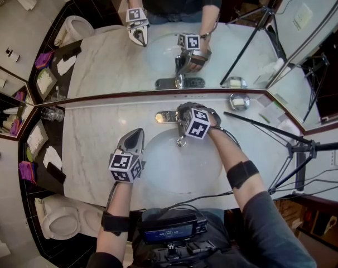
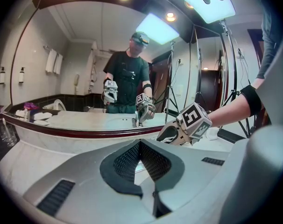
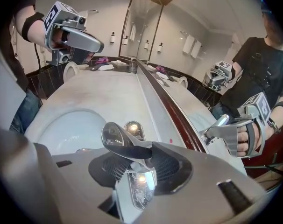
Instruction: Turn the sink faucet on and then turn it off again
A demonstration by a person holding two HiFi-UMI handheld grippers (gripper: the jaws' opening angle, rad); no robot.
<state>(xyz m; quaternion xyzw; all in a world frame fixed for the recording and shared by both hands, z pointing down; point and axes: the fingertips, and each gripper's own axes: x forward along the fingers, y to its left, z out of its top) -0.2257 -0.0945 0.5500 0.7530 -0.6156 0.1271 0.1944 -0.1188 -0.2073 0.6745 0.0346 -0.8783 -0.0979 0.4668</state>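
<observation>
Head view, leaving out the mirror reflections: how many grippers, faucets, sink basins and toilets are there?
grippers: 2, the left gripper and the right gripper
faucet: 1
sink basin: 1
toilet: 1
total: 5

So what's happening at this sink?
Someone stands at a bathroom sink with tongs in each hand. The right tongs are closed on the faucet handle, at the back of the sink. The left tongs are shut with nothing in them, held over the counter to the sink's left. No running water shows in any view.
</observation>
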